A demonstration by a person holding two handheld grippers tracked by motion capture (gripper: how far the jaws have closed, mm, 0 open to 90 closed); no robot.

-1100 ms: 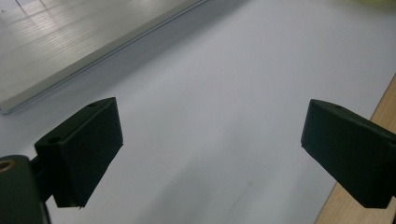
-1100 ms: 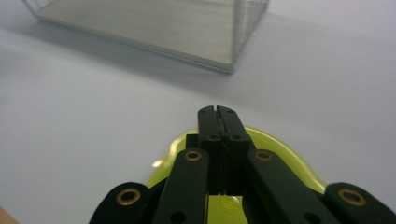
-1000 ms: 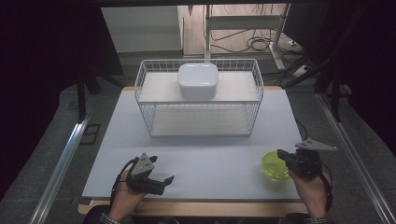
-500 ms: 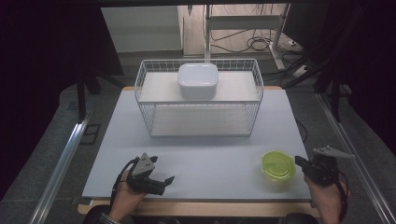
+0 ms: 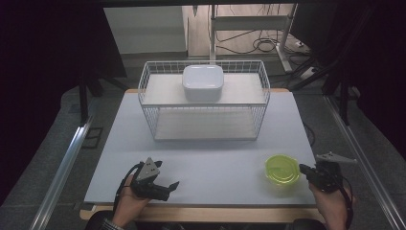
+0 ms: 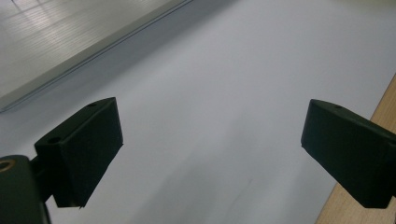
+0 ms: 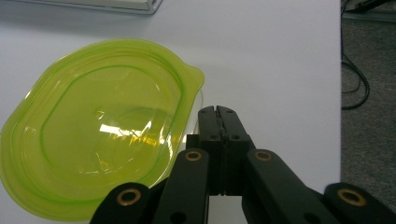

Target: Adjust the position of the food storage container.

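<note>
Green and see-through, the lid [image 5: 282,169] lay flat at the near right part of the white table [image 5: 210,143], and it was my right gripper [image 5: 306,169] that sat just beside it, off its right edge, jaws pressed together with nothing between them. In the right gripper view the lid [image 7: 93,135] spread out to the left of my closed tips [image 7: 217,114], its small pull tab jutting toward them, almost touching. So the reach I judged was a short sideways one, tab first. My left gripper [image 5: 165,187] rested well apart at the near left, jaws spread wide over bare table, holding nothing; far too distant to help. Beyond, the wire basket [image 5: 206,103] carried the white container [image 5: 203,82] on its upper shelf, well away from the lid.
</note>
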